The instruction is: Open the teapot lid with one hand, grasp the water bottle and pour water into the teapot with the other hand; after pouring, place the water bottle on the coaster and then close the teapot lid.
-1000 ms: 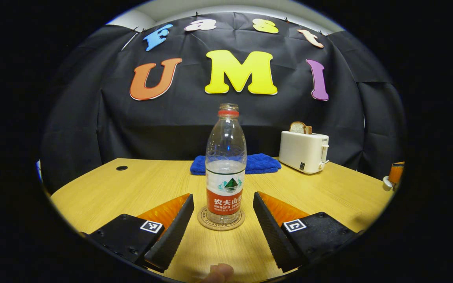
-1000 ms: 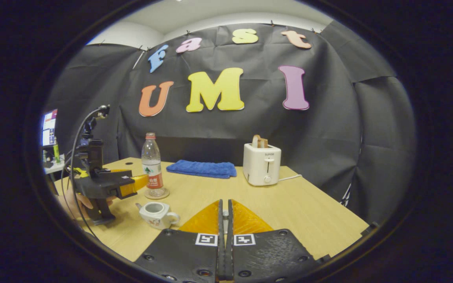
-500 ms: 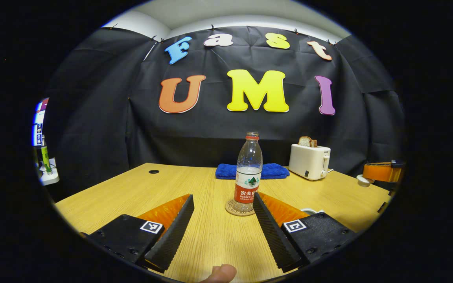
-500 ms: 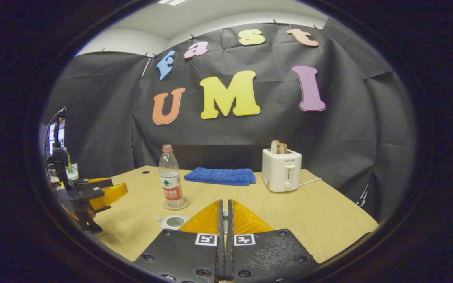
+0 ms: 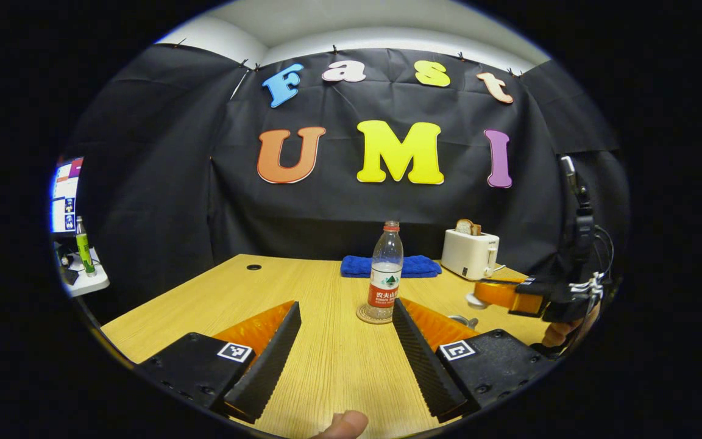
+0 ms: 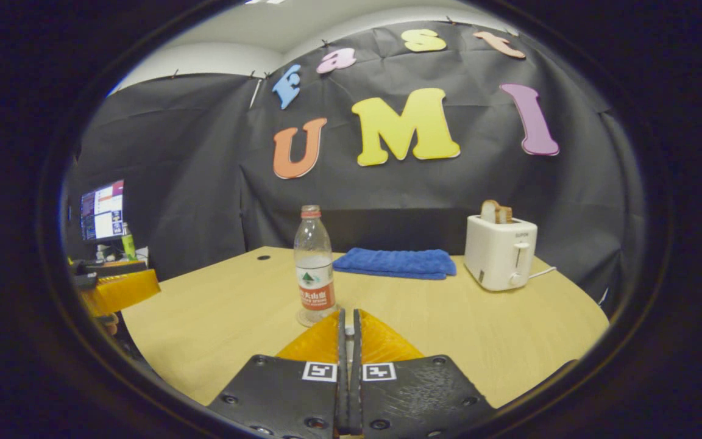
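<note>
1. A water bottle stands upright on a round coaster near the middle of a wooden table, its cap off and a little water left inside.
2. The left gripper hangs low over the near side of the table, its fingers spread wide and empty, well short of the bottle.
3. In the left gripper view, the right gripper is held at the right above the table, a small pale lid at its tip.
4. In the right gripper view, the right gripper's fingers are pressed together on something small; what it is cannot be told there.
5. Part of the teapot peeks out beside the left gripper's right finger.
6. A blue towel and a white toaster holding bread sit at the back of the table.
</note>
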A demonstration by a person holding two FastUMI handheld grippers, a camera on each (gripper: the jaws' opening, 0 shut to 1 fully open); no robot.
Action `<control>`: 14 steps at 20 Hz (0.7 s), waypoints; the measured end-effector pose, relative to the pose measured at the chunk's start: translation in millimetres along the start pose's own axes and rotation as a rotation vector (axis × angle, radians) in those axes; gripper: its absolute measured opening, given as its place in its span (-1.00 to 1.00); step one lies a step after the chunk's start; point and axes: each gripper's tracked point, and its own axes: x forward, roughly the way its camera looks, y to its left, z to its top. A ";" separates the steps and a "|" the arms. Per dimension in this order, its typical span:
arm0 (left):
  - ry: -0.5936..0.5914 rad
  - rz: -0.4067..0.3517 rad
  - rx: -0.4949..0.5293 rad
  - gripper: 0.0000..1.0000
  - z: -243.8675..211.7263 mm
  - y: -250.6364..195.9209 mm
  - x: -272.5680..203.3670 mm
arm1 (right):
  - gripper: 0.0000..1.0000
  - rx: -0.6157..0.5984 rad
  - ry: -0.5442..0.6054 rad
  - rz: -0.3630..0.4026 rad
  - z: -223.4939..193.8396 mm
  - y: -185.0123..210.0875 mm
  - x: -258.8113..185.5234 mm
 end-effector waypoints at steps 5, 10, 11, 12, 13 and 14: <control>0.014 -0.012 -0.066 0.92 11.6 9.0 -10.2 | -0.99 -0.011 0.013 0.000 -15.1 19.2 15.8; 0.036 0.024 -0.063 0.92 8.7 32.0 -9.0 | -0.97 0.019 0.020 -0.022 -21.2 13.3 23.9; 0.039 0.023 -0.069 0.92 8.4 33.9 -9.1 | -0.97 0.019 0.023 -0.030 -21.9 11.1 25.3; 0.042 0.017 -0.075 0.94 8.2 33.1 -9.4 | -0.96 0.021 0.022 -0.034 -22.0 9.5 25.8; 0.048 0.014 -0.077 0.94 6.0 31.5 -8.2 | -0.92 0.022 0.022 -0.037 -22.6 9.7 24.9; 0.052 0.016 -0.074 0.95 3.7 34.3 -7.6 | -0.96 0.022 0.021 -0.038 -22.3 10.3 24.4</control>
